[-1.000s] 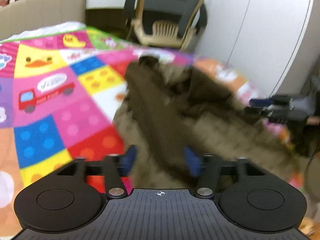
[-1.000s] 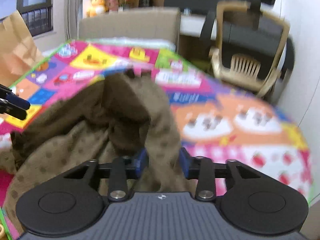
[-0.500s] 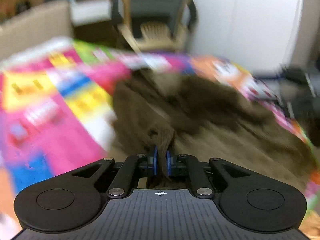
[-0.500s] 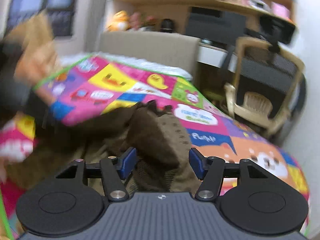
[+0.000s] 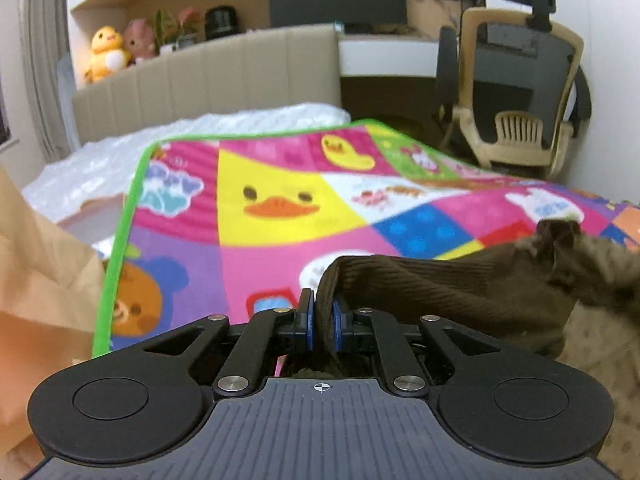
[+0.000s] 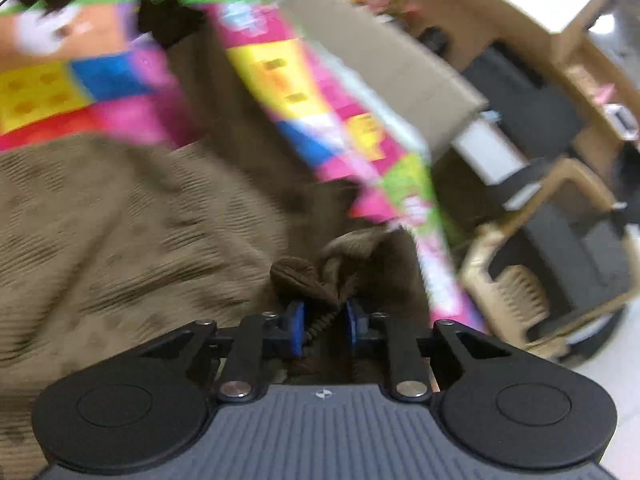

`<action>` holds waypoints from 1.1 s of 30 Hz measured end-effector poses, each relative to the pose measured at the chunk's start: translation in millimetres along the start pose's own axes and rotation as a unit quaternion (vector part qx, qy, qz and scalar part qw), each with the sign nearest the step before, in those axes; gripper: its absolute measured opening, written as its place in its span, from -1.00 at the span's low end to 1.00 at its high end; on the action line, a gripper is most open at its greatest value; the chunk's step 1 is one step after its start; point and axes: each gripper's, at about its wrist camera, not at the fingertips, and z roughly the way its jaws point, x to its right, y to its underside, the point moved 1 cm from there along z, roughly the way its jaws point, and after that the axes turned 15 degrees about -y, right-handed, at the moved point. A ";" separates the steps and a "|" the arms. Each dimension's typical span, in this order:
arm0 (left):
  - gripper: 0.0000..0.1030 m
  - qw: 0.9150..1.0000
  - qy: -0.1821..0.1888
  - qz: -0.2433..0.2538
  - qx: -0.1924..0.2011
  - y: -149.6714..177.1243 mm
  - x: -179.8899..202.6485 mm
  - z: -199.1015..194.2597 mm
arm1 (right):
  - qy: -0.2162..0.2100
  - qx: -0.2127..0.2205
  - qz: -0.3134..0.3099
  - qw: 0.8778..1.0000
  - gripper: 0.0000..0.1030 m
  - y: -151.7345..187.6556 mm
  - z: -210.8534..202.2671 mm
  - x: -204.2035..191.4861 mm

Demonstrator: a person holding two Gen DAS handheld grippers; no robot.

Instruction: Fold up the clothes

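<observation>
Playmat (image 5: 280, 184) covers the bed, bright squares everywhere, and the brown knitted garment (image 5: 460, 292) lies bunched across it. Left gripper (image 5: 323, 322) pinches a ribbed edge tight; right gripper (image 6: 322, 326) is clamped on another bunched fold, its view smeared. Best now: draw both holds apart, level, so the knit spreads flat before any fold.

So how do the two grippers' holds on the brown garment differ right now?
The left gripper has its jaws nearly together on a thin ribbed edge of the brown garment; the right gripper has its jaws wider apart around a thicker bunch. The left wrist view is sharp and level, while the right wrist view is blurred and tilted. Both are shut on the same garment over the colourful mat.
</observation>
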 end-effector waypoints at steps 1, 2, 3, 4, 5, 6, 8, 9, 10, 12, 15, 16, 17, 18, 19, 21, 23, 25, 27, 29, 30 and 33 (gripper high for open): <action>-0.76 1.000 0.001 -0.001 -0.005 3.6 -2.3 2.9 | 0.035 0.004 0.006 0.999 -0.90 1.1 -4.7 17.5; -0.69 1.000 0.007 -0.004 -0.010 7.6 -7.4 3.4 | 0.062 0.006 0.016 0.998 -0.90 3.8 -8.7 36.0; -0.66 1.000 0.015 -0.009 -0.013 10.2 -8.7 5.6 | 0.076 0.003 0.034 0.997 -0.90 9.2 -11.1 56.3; -0.71 1.000 0.012 -0.011 -0.014 10.8 -8.7 7.7 | 0.094 -0.003 0.051 0.994 -0.90 15.6 -12.2 75.8; -0.72 1.000 -0.002 -0.009 -0.012 11.4 -8.1 9.2 | 0.117 -0.012 0.068 0.991 -0.90 23.7 -10.9 92.6; -0.72 1.000 -0.013 -0.006 -0.009 10.8 -8.4 11.5 | 0.126 -0.018 0.096 0.987 -0.90 32.4 -10.7 107.7; -0.72 0.999 -0.035 -0.014 -0.014 9.3 -15.3 16.5 | 0.091 0.009 0.194 0.977 -0.89 52.9 -19.9 134.6; -0.72 0.998 -0.051 -0.020 -0.019 8.5 -19.9 18.0 | 0.069 0.029 0.236 0.969 -0.84 63.4 -26.7 141.8; -0.73 0.998 -0.057 -0.027 -0.023 7.9 -23.5 17.5 | 0.050 0.045 0.270 0.961 -0.72 73.0 -32.4 145.8; -0.68 0.998 -0.010 -0.048 -0.033 6.8 -23.4 9.9 | 0.029 0.063 0.305 0.950 -0.35 88.9 -39.6 142.8; -0.06 0.989 0.113 -0.079 -0.057 5.3 -4.8 -3.7 | 0.003 0.075 0.338 0.938 -0.06 109.7 -43.2 137.2; 0.23 0.981 0.161 -0.087 -0.069 5.9 6.9 -7.6 | -0.006 0.072 0.340 0.938 -0.06 114.3 -40.3 133.3; 0.38 0.970 0.209 -0.095 -0.081 6.4 18.5 -11.5 | -0.016 0.071 0.344 0.936 -0.06 117.1 -36.3 127.5; 0.43 0.957 0.256 -0.097 -0.092 7.7 35.1 -15.0 | -0.027 0.074 0.349 0.934 -0.06 119.4 -31.9 119.7; 0.57 0.948 0.289 -0.091 -0.095 9.1 53.3 -18.5 | -0.039 0.077 0.354 0.931 -0.05 121.7 -27.6 111.8; 0.74 0.944 0.315 -0.050 -0.086 12.7 95.5 -26.7 | -0.050 0.078 0.348 0.933 0.08 120.0 -22.2 95.5; 0.74 0.949 0.305 0.002 -0.073 18.3 132.5 -30.9 | -0.053 0.078 0.334 0.938 0.16 115.6 -18.5 79.7; 0.64 0.956 0.285 0.047 -0.056 23.8 162.6 -33.2 | -0.045 0.075 0.313 0.946 0.18 111.4 -17.9 70.0; 0.14 0.964 0.252 0.077 -0.043 29.8 178.9 -32.8 | -0.039 0.078 0.301 0.950 0.21 108.1 -20.3 64.9; -0.60 0.970 0.224 0.092 -0.037 34.4 183.7 -33.0 | -0.042 0.080 0.292 0.952 0.21 107.5 -22.5 59.8; -0.75 0.970 0.222 0.096 -0.035 37.8 181.6 -38.5 | -0.046 0.081 0.285 0.954 0.21 106.5 -23.8 56.7; -0.86 0.966 0.233 0.106 -0.043 54.1 169.4 -62.3 | -0.071 0.080 0.244 0.964 0.21 99.6 -27.7 42.2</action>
